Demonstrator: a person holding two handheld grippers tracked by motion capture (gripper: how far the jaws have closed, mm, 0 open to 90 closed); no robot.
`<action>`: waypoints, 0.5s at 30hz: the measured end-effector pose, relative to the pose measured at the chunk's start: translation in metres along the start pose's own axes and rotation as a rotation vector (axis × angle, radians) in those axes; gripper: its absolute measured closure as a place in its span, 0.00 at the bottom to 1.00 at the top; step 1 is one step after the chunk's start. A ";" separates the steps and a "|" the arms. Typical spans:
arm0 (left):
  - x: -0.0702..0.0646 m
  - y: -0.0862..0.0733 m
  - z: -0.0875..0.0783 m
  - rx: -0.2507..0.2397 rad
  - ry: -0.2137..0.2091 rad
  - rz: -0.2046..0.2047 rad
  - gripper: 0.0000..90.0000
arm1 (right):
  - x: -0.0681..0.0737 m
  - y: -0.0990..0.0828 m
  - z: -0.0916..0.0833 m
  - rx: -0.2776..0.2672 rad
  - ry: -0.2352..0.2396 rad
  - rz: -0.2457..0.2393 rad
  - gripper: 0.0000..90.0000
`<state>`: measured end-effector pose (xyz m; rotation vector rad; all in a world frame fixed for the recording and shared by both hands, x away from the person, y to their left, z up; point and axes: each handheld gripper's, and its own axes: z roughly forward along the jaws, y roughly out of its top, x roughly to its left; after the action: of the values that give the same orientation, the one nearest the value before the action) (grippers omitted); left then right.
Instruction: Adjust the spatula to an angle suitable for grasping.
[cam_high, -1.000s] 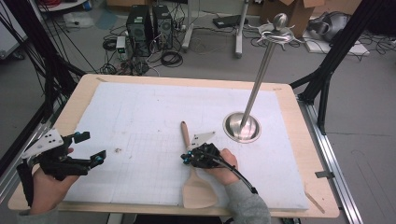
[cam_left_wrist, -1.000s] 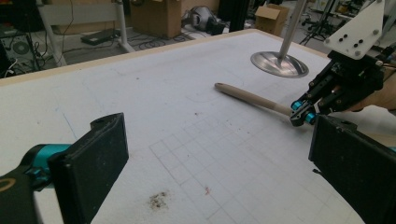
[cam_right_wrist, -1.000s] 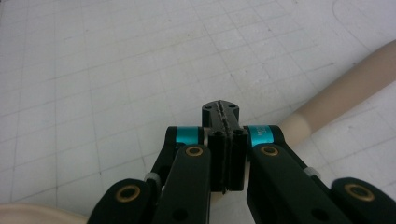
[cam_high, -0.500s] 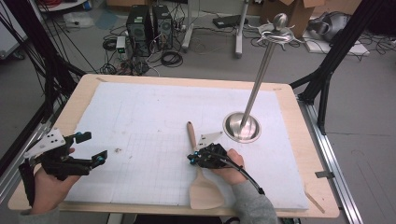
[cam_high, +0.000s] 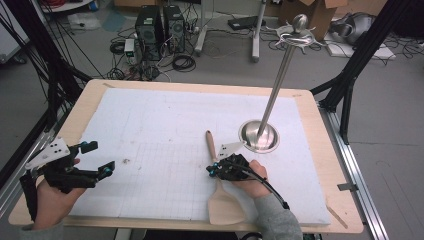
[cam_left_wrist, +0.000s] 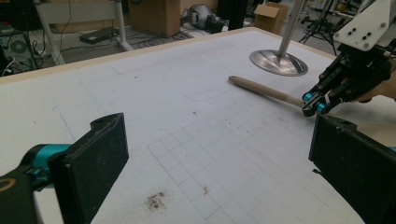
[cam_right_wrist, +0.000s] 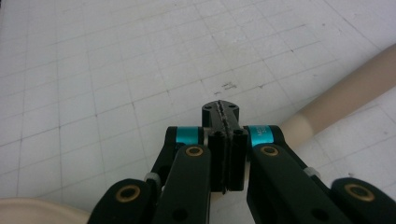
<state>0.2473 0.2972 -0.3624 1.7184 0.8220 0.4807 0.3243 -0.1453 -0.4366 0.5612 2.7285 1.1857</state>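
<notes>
Right gripper (cam_high: 214, 170) over wooden spatula (cam_high: 218, 184), left gripper (cam_high: 100, 159) apart, open

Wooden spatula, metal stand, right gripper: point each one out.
wooden spatula (cam_high: 225, 206), high view, on its blade.
metal stand (cam_high: 251, 139), high view, on its round base.
right gripper (cam_right_wrist: 222, 113), right gripper view, at its shut jaw tips.

There are two hand-held grippers: the left hand-held gripper (cam_high: 95, 160) and the right hand-held gripper (cam_high: 214, 170). One wooden spatula (cam_high: 220, 192) lies on the table (cam_high: 320, 150), which carries one white foam mat (cam_high: 165, 125). One metal stand (cam_high: 267, 117) rises from one round base (cam_high: 259, 136). Two hands hold the grippers. Beyond the table, two dark computer towers (cam_high: 160, 25) sit on the floor.
</notes>
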 end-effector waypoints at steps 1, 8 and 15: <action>0.000 0.000 0.000 0.000 0.000 -0.002 0.06 | 0.000 0.000 0.000 -0.001 -0.002 0.004 1.00; -0.001 0.000 0.004 0.009 -0.006 0.003 0.06 | 0.002 0.000 0.000 0.003 -0.009 0.016 1.00; -0.001 0.000 0.006 0.009 -0.010 0.002 0.06 | 0.008 0.003 -0.008 -0.031 0.002 0.019 1.00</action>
<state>0.2507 0.2920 -0.3639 1.7286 0.8168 0.4705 0.3152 -0.1462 -0.4285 0.5839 2.7072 1.2320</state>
